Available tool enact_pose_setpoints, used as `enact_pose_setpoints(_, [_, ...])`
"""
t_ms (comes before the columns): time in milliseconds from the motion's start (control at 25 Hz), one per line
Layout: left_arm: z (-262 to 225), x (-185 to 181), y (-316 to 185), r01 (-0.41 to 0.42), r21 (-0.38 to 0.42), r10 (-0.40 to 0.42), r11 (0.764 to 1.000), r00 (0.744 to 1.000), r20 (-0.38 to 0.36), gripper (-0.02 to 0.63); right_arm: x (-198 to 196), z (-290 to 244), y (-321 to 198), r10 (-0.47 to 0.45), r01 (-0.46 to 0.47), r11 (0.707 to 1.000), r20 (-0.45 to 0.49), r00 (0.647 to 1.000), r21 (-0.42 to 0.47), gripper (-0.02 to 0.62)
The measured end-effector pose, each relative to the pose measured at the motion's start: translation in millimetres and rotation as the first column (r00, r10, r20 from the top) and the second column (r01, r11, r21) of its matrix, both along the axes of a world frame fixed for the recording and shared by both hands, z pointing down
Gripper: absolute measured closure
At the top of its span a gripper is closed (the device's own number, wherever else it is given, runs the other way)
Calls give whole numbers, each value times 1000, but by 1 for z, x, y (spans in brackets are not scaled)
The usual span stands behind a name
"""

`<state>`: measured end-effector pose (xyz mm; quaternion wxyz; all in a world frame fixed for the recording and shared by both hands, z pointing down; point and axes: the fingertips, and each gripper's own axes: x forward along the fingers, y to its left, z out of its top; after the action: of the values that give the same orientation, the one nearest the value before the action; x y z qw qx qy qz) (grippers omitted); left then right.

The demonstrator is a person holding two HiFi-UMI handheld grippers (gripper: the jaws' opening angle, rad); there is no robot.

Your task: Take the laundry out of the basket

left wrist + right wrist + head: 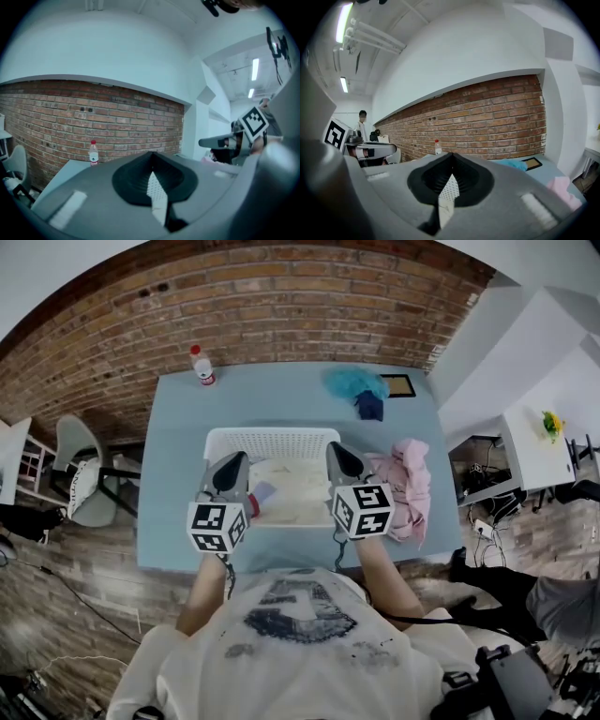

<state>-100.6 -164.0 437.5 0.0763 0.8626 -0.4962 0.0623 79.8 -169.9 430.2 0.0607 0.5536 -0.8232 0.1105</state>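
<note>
A white slatted laundry basket (272, 435) stands on the blue table (178, 474), with pale cream cloth (295, 486) lying inside it. Just right of the basket, a pink garment (408, 479) is heaped on the table. At the back lie a teal cloth (354, 382) and a navy cloth (369, 405). My left gripper (234, 459) hangs over the basket's left side, shut and empty. Over the right side, my right gripper (337, 450) is also shut with nothing in it. Both point up and away toward the brick wall, as the left gripper (151, 153) and right gripper (451, 154) views show.
A water bottle (202, 366) stands at the table's back left corner, and a framed dark panel (397, 385) lies at the back right. A white chair (80, 470) is left of the table and a white desk (525, 442) right. A person (362, 123) stands far off.
</note>
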Motion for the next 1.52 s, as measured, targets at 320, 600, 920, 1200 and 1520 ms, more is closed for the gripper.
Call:
enact_pose_setpoints(320, [-1,-4,-3,4,2,-4,1000,1000,-7,615,-4,0,-4,-8,8,1000,4,1000,-2,597])
enact_pose_setpoints(600, [1,-8,-5,9,-5,-9,1000,1000,-8,615,-9,3,-7,-26,26,1000,6,1000,-15,597])
enact_pose_setpoints(920, [11,-22,-13,22,-23,-23,999,1000,-11,615,-33,16,-16,-92,91,994,-6,996,-66,597])
enact_pose_setpoints(1200, [22,-41,-19,22,-32,-22,999,999,24,615,-73,49,-25,-237,223,953,-44,971,-206,593])
enact_pose_setpoints(1520, [34,-69,-29,24,-62,-25,998,1000,-10,615,-129,87,-26,-476,415,830,-85,875,-372,332])
